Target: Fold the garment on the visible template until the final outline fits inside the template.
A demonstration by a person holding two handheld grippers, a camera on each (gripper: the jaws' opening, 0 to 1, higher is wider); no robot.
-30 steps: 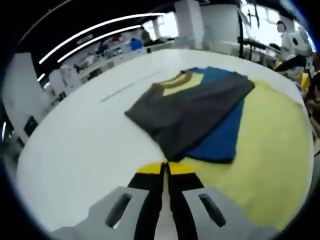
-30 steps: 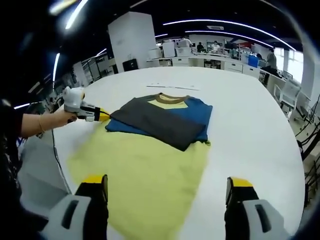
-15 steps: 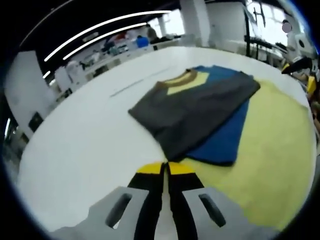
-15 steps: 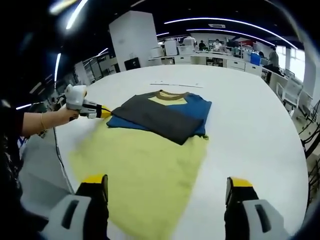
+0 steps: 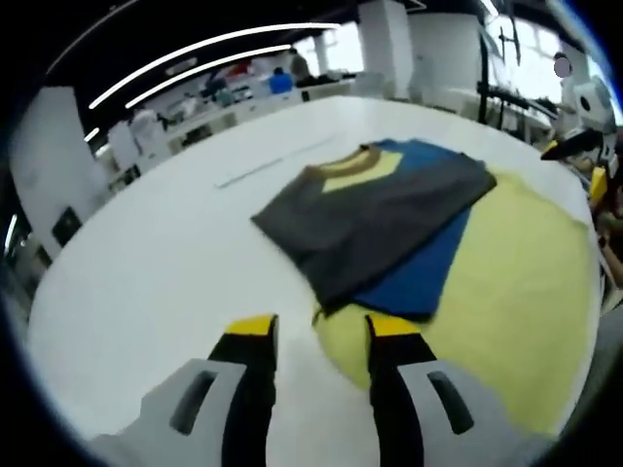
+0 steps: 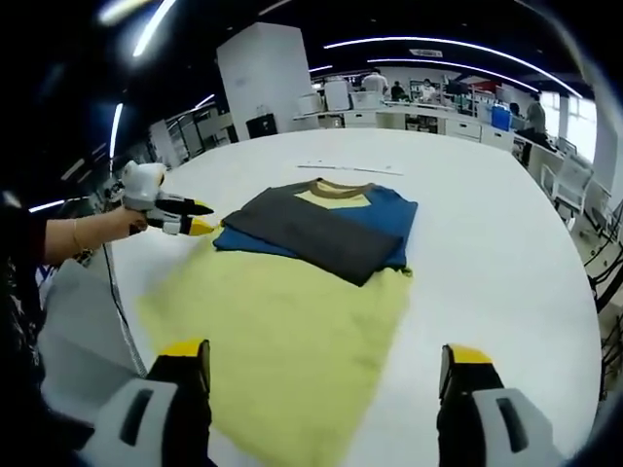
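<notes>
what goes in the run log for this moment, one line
left gripper: open, at shirt corner | right gripper: open, above cloth | shirt: folded, on yellow cloth | table: white

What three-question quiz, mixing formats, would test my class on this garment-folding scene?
1. True or false: the left gripper has its jaws shut on the garment.
2. Multiple choice: the yellow template lies (A) on top of the garment, (B) under it on the white table, (C) rolled up beside it.
3. Fill in: the folded flap lying over the garment's blue part is coloured ____.

Key: 1 false; 2 B; 3 dark grey.
</notes>
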